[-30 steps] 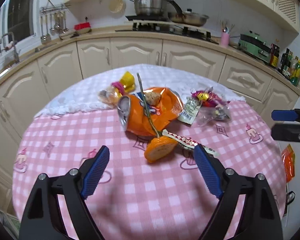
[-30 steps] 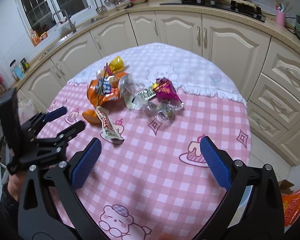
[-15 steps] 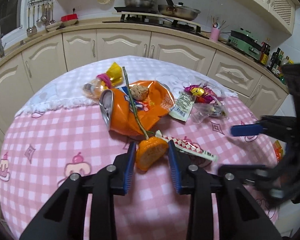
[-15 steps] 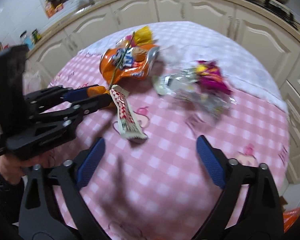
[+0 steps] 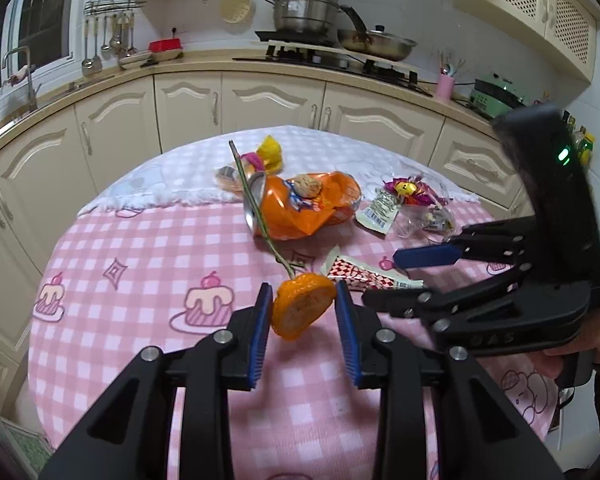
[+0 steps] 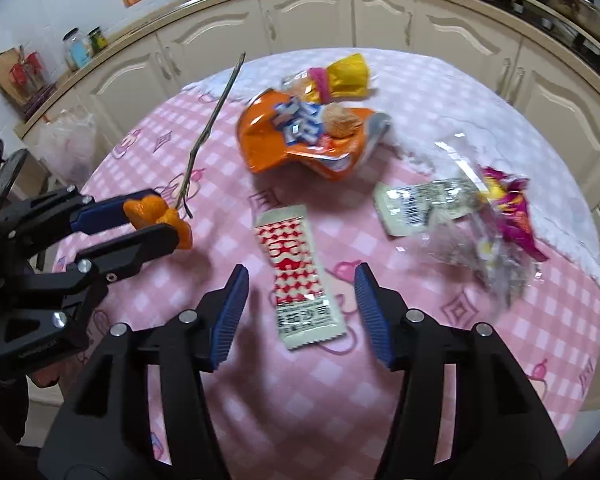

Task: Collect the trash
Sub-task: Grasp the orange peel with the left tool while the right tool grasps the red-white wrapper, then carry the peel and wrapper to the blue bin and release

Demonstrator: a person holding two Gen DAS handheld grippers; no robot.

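My left gripper (image 5: pixel 303 316) is shut on an orange peel (image 5: pixel 302 311) and holds it just above the pink checked tablecloth; it also shows in the right wrist view (image 6: pixel 156 220). A thin green stem (image 5: pixel 256 216) sticks up from the peel. My right gripper (image 6: pixel 300 308) is open, its jaws either side of a red-and-white wrapper (image 6: pixel 298 272) that lies flat on the cloth. Behind lie an orange crushed snack bag (image 6: pixel 304 136), a yellow wrapper (image 6: pixel 346 74), a white barcode packet (image 6: pixel 424 202) and a purple wrapper with clear film (image 6: pixel 508 216).
The round table (image 5: pixel 140 280) stands before cream kitchen cabinets (image 5: pixel 260 104). A stove with pots (image 5: pixel 320 40) is on the counter behind. A clear plastic bag (image 6: pixel 66 140) hangs off the table's left side. An orange bag (image 5: pixel 554 416) lies on the floor at right.
My left gripper closed on the orange peel and lifted it with the stem. My right gripper swung in over the red-and-white wrapper and narrowed its opening.
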